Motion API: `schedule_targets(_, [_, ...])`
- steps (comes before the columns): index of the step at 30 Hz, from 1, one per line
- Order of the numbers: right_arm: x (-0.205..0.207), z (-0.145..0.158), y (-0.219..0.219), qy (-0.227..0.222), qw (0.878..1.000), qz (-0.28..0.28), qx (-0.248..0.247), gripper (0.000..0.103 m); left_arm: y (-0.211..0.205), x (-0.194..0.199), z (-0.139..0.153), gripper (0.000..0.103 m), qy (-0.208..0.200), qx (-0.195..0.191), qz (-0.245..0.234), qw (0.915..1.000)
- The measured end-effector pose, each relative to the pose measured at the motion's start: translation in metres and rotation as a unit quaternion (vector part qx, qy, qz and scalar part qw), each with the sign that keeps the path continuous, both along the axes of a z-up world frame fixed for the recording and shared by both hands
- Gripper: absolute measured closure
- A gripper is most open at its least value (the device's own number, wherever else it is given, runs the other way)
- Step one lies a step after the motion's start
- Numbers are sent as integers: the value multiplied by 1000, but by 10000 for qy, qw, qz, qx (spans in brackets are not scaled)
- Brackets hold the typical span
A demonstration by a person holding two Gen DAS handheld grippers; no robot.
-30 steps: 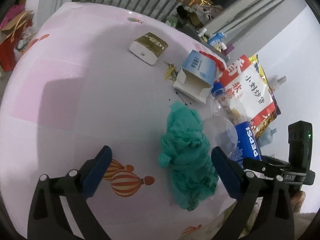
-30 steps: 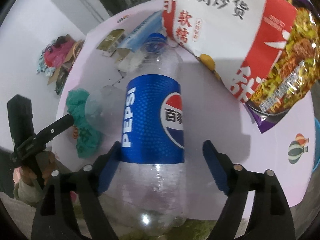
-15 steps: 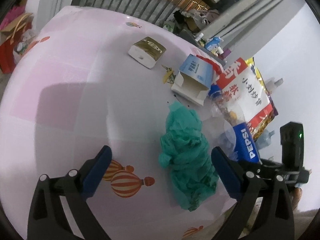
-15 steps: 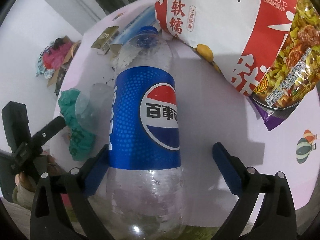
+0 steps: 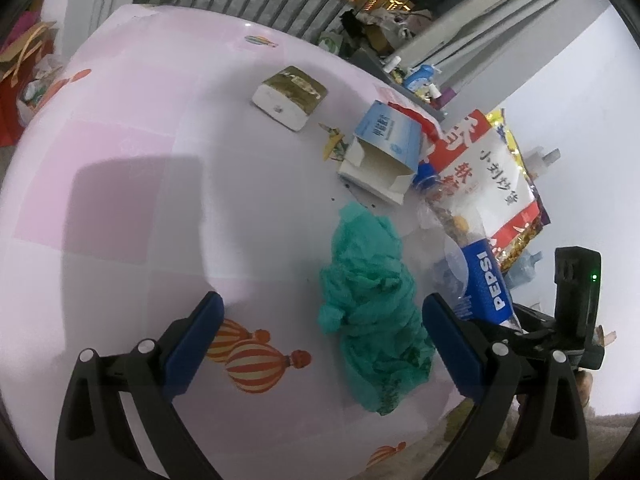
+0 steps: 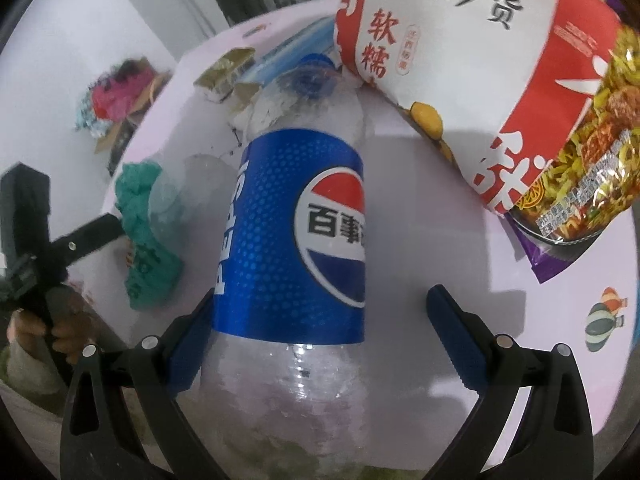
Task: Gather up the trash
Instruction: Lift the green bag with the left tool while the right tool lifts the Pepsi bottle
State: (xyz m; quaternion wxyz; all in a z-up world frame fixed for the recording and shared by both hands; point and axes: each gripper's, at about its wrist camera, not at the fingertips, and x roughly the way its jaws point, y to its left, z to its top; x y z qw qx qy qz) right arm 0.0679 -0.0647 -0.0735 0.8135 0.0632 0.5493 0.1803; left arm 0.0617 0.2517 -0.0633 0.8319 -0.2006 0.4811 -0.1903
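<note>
Clear plastic, thin and empty, is what worries us most: the Pepsi bottle (image 6: 296, 240) lies on its side on the pink tablecloth (image 5: 140, 200), its base at the near edge and its blue cap tucked against the red-and-white snack bag (image 6: 440, 60). Our right gripper (image 6: 316, 332) stands with jaws spread wide around the lower body, the left pad right beside the label, the right pad well apart from it. If we close off-centre like this, we judge the round bottle may roll toward the open side or squirt out over the table edge. A hard squeeze could also buckle the wall and loosen the hold. Lifting may drag the snack bag along, since it overlaps the cap.

Our left gripper (image 5: 320, 340) also has its jaws wide and empty, over the tablecloth, with the crumpled green plastic bag (image 5: 372, 312) just inside its right finger. The clear plastic cup (image 6: 188, 196) beside the bottle could be knocked away if the bottle swings.
</note>
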Motion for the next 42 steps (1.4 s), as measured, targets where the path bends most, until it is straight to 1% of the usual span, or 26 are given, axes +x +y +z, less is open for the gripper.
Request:
schedule_targets(2, [2,2,-7,28,9999,-53,97,8,-1,-1,3,6,-40,126,-1,9999])
schedule_targets(3, [2,4,-11,-8,9999,-91,136,13,-1,-1,5,6,-76,124,-28,9999])
schedule_targets(5, [2,12,-16,-169,9996,-114,173,18,-4,-3,12,6,-179,20,-155,9997])
schedule_targets(8, [-1,20,-17,-354,9992,-58,191,20,-12,-4,20,9,-333,-57,-358,9988])
schedule_targets(10, [1,23,-17,-403,9990,-41,211,21,-19,-2,22,12,-346,9,-462,9983])
schedule_targets(14, [6,19,-8,-320,9990,-44,300,25,-27,4,17,20,-168,43,-529,9984])
schedule_targets(16, [16,15,-2,-239,9992,-84,321,26,-30,8,13,23,-28,15,-520,9986])
schedule_targets(17, [24,12,8,-201,9992,-104,328,28,-30,9,12,25,12,-11,-527,9986])
schedule_targets(19, [24,9,4,-103,9991,-147,392,32,-33,11,8,29,135,-68,-588,9982])
schedule_targets(23, [23,8,1,19,9987,-175,472,40,-38,12,-1,41,307,-12,-644,9975])
schedule_targets(26, [20,8,-3,44,9987,-170,477,46,-36,11,-2,45,334,-85,-588,9977])
schedule_targets(29, [20,8,-5,64,9984,-187,529,46,-33,10,-3,48,368,-142,-510,9979])
schedule_targets(36, [10,12,-12,64,9981,-171,585,47,-24,3,5,52,324,-85,-339,9989])
schedule_targets(39, [8,12,-10,62,9981,-152,596,48,-19,-2,10,53,305,-84,-242,9992])
schedule_targets(42, [2,16,-12,2,9980,-125,615,48,-15,-8,20,54,201,-49,-162,9997])
